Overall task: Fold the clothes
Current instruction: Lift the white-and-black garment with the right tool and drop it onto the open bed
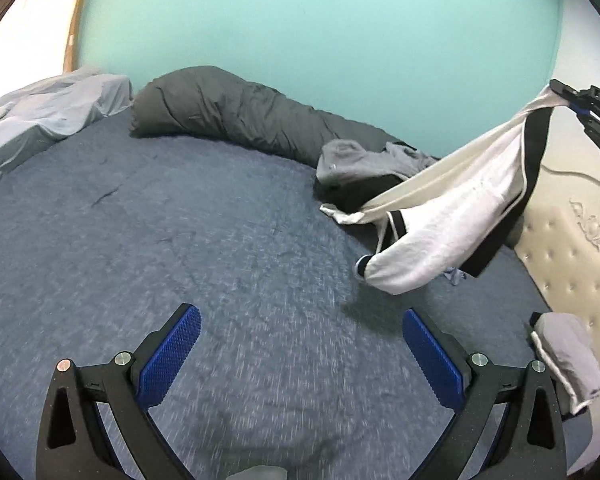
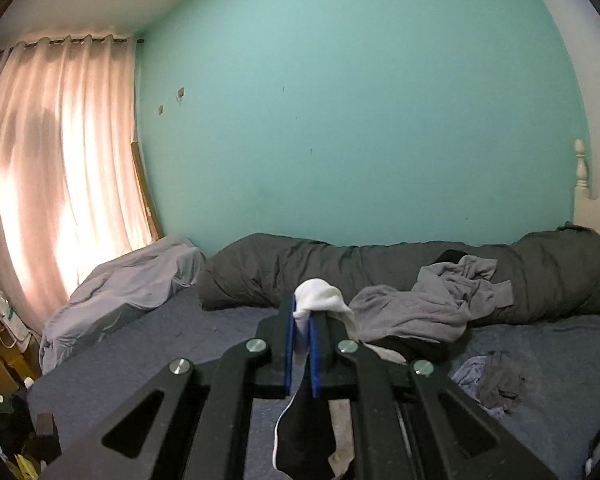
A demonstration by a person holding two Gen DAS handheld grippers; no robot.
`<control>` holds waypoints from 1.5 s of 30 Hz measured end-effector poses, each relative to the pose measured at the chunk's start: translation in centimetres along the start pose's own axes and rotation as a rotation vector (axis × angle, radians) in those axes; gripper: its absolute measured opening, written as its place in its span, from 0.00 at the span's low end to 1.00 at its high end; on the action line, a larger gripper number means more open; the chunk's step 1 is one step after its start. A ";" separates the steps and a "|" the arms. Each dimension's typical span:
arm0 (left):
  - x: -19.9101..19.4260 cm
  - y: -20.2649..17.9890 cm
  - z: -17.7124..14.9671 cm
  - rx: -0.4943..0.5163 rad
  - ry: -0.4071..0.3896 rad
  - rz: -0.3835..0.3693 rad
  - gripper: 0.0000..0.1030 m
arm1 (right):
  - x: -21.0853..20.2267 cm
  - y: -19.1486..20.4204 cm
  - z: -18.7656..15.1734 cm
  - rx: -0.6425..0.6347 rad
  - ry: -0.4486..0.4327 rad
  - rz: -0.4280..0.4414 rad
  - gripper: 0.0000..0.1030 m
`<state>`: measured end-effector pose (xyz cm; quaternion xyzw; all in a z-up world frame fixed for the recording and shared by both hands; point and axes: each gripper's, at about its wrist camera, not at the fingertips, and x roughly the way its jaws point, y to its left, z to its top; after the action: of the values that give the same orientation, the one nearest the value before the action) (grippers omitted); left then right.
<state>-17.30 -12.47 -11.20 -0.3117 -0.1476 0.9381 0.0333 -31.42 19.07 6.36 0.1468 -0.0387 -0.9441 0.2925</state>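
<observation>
A white garment with black trim (image 1: 452, 216) hangs in the air at the right of the left wrist view, one end still trailing on the blue bed cover (image 1: 180, 208). My right gripper (image 1: 568, 94) is shut on its top edge, high at the right. In the right wrist view the same white garment (image 2: 320, 296) bunches out between the blue pads of my right gripper (image 2: 301, 320), and black and white cloth hangs below it. My left gripper (image 1: 300, 320) is open over the bare bed cover, with nothing between its blue pads (image 1: 172, 360).
A grey rolled duvet (image 2: 380, 272) lies along the turquoise wall. A pile of grey and black clothes (image 2: 428, 308) sits in front of it, with a small crumpled grey piece (image 2: 496, 384) nearer. A folded grey item (image 1: 568, 356) lies at the right by the tufted headboard (image 1: 568, 256). Light grey bedding (image 1: 48, 108) is at the left.
</observation>
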 end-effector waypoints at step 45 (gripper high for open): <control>-9.8 -4.2 -3.4 0.058 0.013 -0.032 1.00 | -8.7 1.9 -6.8 0.050 0.205 -0.018 0.06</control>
<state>-7.48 -9.11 -6.91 -0.3145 -0.1253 0.9392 0.0583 -21.55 22.46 2.41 0.2501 -0.0307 -0.9255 0.2828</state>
